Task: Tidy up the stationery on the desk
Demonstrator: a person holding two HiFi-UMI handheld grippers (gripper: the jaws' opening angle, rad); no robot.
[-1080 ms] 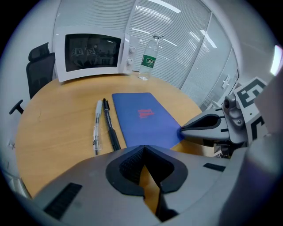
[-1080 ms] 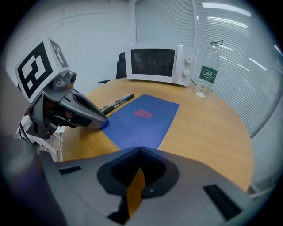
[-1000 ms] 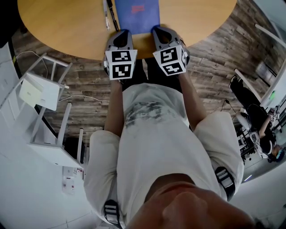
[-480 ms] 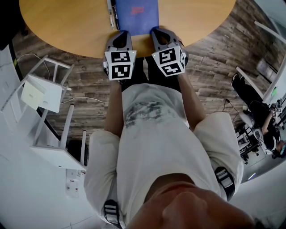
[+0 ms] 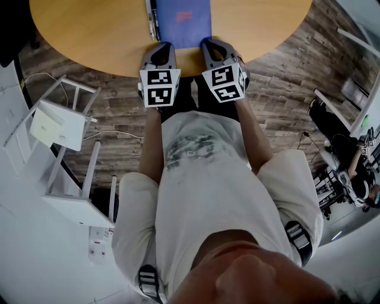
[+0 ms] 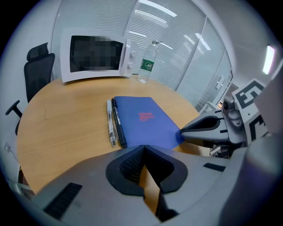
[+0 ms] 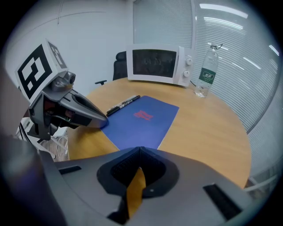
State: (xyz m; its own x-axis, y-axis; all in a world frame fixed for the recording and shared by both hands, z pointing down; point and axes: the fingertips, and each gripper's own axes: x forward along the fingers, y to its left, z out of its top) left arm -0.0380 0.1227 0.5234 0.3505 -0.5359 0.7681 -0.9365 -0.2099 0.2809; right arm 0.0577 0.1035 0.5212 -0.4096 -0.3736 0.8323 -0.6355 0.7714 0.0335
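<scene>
The left gripper (image 5: 160, 46) and the right gripper (image 5: 211, 43) sit side by side at top centre of the head view, over the near edge of the round bench (image 5: 89, 35). Both point down and away from the person. In each gripper view the fingers are pressed together at the tips, with nothing between them; only bare bench shows through the slit behind the tips.

The blue folder (image 5: 181, 19) lies flat on the bench just above the two grippers, at the top edge of the frame. It has a small red mark on its cover. Two pens (image 5: 152, 18) lie parallel along its left side. In the left gripper view the black pen (image 6: 118, 126) lies against the folder's edge and the pale pen (image 6: 109, 123) is just left of it.

In the left gripper view the right gripper's tip comes in from the right at the folder's near right corner. In the right gripper view the left gripper's tip overlaps the near left corner; whether either touches I cannot tell.

At the far side of the bench stand a white microwave (image 7: 159, 65) and, to its right, a bottle (image 7: 207, 70) with a green label. A black chair (image 6: 37, 73) is at the upper left of the left gripper view.
</scene>
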